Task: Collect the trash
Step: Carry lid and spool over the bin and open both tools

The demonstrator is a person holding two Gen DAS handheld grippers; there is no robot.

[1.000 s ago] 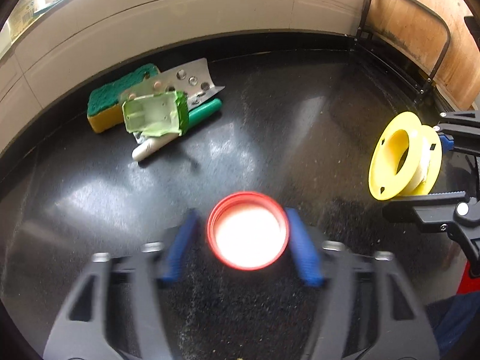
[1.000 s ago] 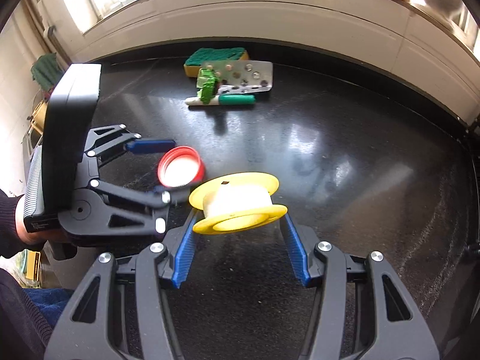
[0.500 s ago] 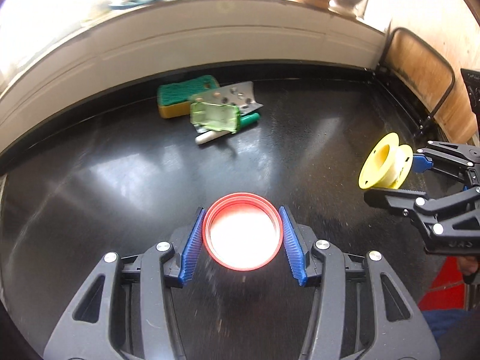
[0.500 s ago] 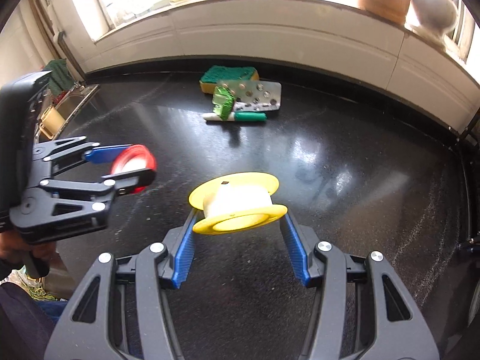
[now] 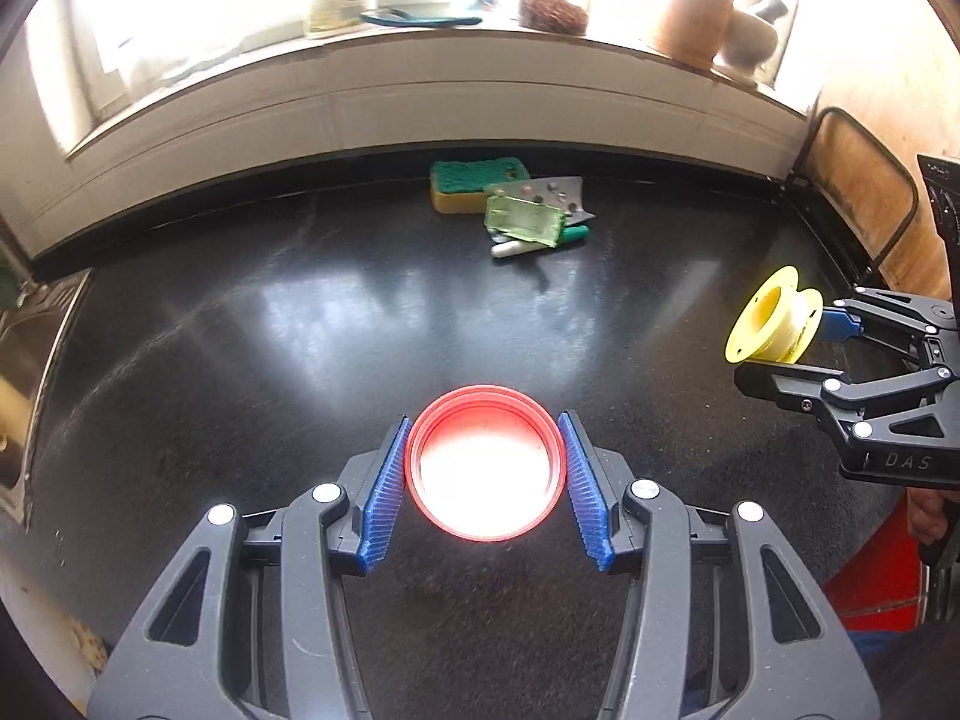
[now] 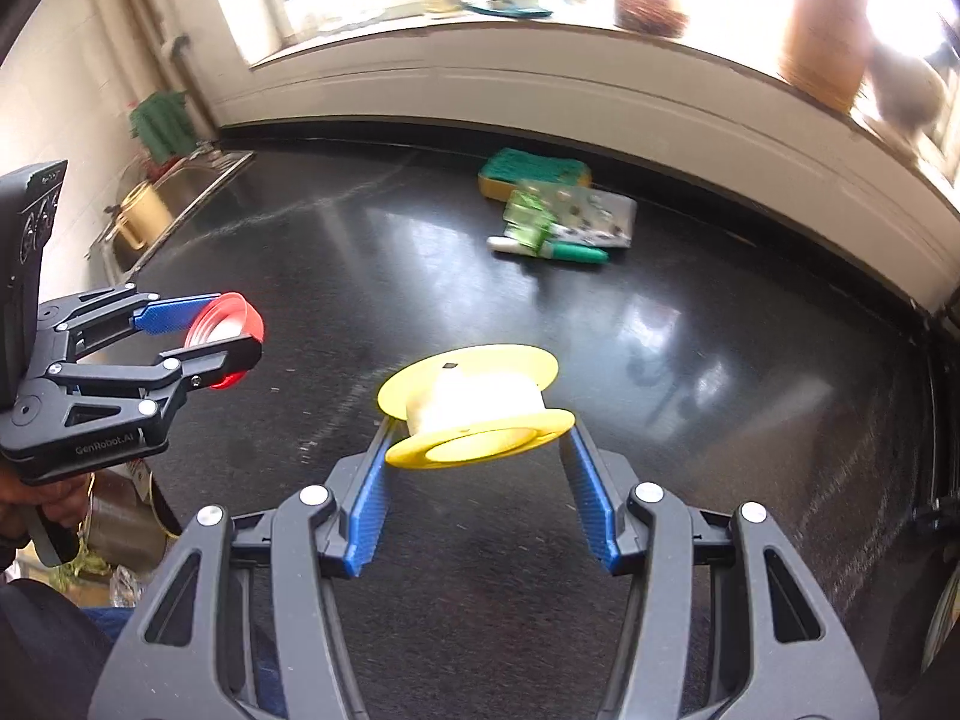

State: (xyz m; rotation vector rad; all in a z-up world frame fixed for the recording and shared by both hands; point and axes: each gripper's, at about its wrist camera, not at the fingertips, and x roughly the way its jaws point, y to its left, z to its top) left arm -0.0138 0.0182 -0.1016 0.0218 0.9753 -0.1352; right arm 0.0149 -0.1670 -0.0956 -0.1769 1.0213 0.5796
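Now, both hands loaded, held above the black countertop.
Left gripper: clamped on the red lid, blue pads pressing its rim from both sides.
Lid facing: open side toward the left camera, white inside glaring; in the right view it tilts, seen nearly edge-on.
Right gripper: closed on the yellow spool, 1 pad on each side.
Spool axis: roughly upright in the right view, 2 flanges stacked, pale core between; in the left view a flange faces the camera.
Left view only: a dark metal frame at the counter's right end.
Right view only: a sink with a brass pot at the counter's left end.
Remaining pile: green sponge, blister pack, green plastic box and green-capped marker, clustered touching near the back wall, well apart from both grippers.
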